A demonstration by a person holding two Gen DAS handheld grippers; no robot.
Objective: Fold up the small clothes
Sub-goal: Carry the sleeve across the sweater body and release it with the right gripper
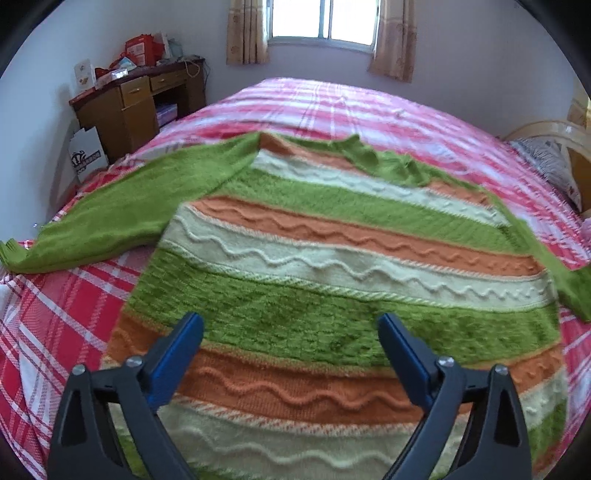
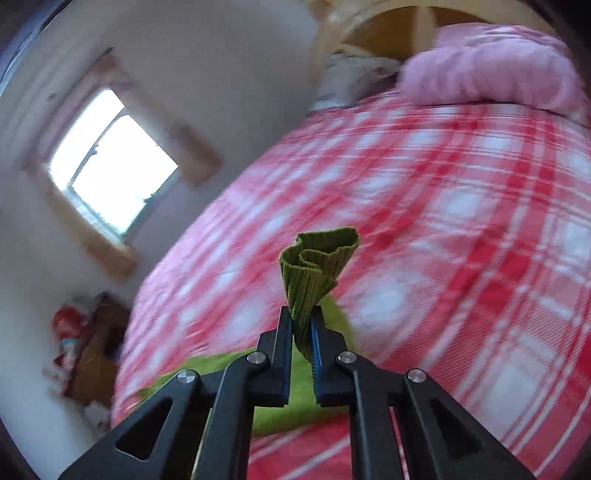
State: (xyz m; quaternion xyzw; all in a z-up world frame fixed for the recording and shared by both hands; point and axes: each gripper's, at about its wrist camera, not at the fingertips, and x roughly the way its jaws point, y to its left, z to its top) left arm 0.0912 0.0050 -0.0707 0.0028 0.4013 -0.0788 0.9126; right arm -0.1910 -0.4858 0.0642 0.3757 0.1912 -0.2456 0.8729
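Note:
A knitted sweater (image 1: 332,258) with green, orange and cream stripes lies flat on the pink plaid bed (image 1: 332,103). Its left green sleeve (image 1: 122,214) stretches out to the left. My left gripper (image 1: 290,321) hovers open over the sweater's lower part, with nothing between its blue pads. In the right wrist view my right gripper (image 2: 301,314) is shut on the ribbed green sleeve cuff (image 2: 317,258), which bunches up above the fingertips. The rest of that sleeve (image 2: 266,398) hangs below the gripper over the bed (image 2: 443,221).
A wooden desk (image 1: 136,99) piled with red bags stands at the left by the wall. A window (image 1: 325,18) with curtains is behind the bed. A pink pillow (image 2: 487,70) and a wooden headboard (image 2: 388,29) lie at the bed's head.

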